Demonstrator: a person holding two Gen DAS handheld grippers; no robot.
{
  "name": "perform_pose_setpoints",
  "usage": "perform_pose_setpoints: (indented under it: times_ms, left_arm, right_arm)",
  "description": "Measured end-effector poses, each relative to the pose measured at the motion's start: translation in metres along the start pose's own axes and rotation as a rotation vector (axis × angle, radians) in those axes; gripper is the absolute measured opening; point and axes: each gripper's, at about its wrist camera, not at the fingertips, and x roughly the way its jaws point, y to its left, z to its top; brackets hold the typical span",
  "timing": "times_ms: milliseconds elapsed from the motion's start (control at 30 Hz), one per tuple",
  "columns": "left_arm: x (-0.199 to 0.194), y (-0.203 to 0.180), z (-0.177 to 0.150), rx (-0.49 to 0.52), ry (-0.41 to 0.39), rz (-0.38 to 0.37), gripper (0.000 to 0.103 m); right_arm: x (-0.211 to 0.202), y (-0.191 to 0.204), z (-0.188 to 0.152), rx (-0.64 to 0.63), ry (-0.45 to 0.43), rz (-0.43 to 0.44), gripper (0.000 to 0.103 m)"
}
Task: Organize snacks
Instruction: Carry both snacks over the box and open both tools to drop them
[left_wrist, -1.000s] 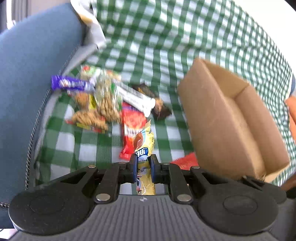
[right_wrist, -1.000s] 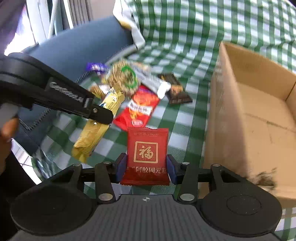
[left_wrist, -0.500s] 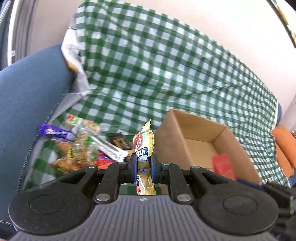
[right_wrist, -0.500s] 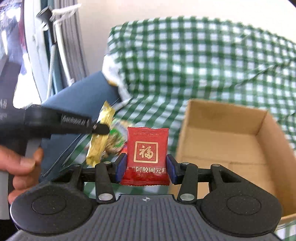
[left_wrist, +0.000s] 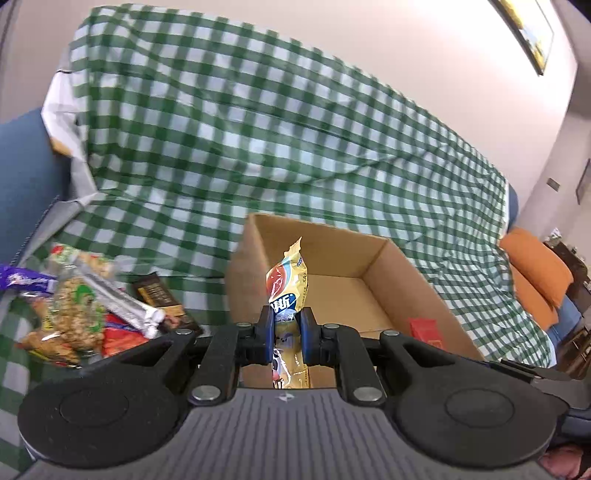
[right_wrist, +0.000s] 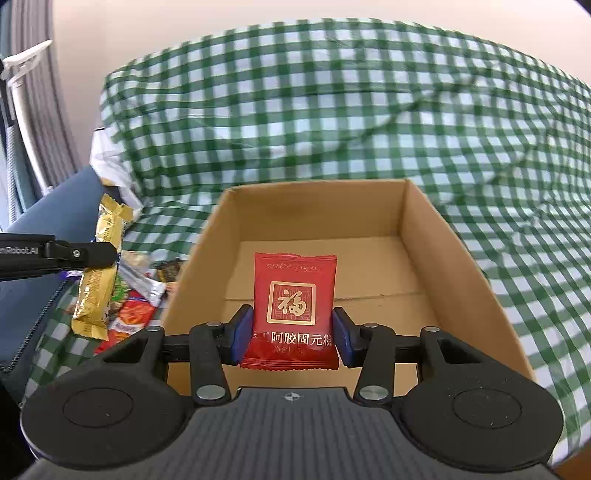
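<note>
My left gripper (left_wrist: 287, 328) is shut on a yellow snack packet (left_wrist: 287, 284), held upright at the near left edge of an open cardboard box (left_wrist: 384, 258). My right gripper (right_wrist: 291, 334) is shut on a red square packet (right_wrist: 294, 295) with gold characters, held over the near edge of the same box (right_wrist: 421, 258). The red packet also shows in the left wrist view (left_wrist: 424, 330) at the box's right side. The yellow packet (right_wrist: 98, 280) and the left gripper's finger (right_wrist: 74, 253) show at the left of the right wrist view. The box floor looks bare.
A pile of snacks (left_wrist: 92, 306) lies on the green checked cloth (left_wrist: 258, 147) left of the box, also seen in the right wrist view (right_wrist: 136, 295). A blue sofa arm (left_wrist: 26, 173) is at the far left. An orange cushion (left_wrist: 535, 280) lies at the right.
Both grippers have lifted with their packets from the snack pile and moved right toward the box. The box now sits squarely ahead of the right gripper.
</note>
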Motion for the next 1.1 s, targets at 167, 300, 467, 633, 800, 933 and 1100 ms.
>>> perform_pose_setpoints:
  times_ms: [167, 300, 467, 633, 800, 933, 1100]
  left_arm:
    - [0.003, -0.019, -0.006, 0.047, -0.037, -0.045, 0.015]
    - [-0.001, -0.032, -0.012, 0.112, -0.082, -0.048, 0.015]
    - [-0.002, -0.037, -0.014, 0.122, -0.096, -0.062, 0.015]
    - [0.0, -0.04, -0.016, 0.118, -0.092, -0.077, 0.015]
    - [0.001, -0.041, -0.016, 0.132, -0.096, -0.091, 0.015]
    - [0.001, -0.042, -0.018, 0.142, -0.097, -0.093, 0.015]
    - [0.0, -0.043, -0.017, 0.142, -0.101, -0.097, 0.015]
  right_arm:
    - [0.002, -0.016, -0.005, 0.031, -0.006, -0.031, 0.048]
    - [0.002, -0.023, -0.007, 0.025, -0.021, -0.057, 0.048]
    - [0.007, -0.026, -0.005, 0.03, -0.021, -0.068, 0.048]
    - [0.01, -0.025, -0.003, 0.042, -0.023, -0.079, 0.048]
    - [0.014, -0.022, -0.001, 0.048, -0.024, -0.086, 0.048]
    - [0.016, -0.022, 0.0, 0.044, -0.025, -0.088, 0.048]
    - [0.017, -0.024, 0.001, 0.046, -0.03, -0.092, 0.048]
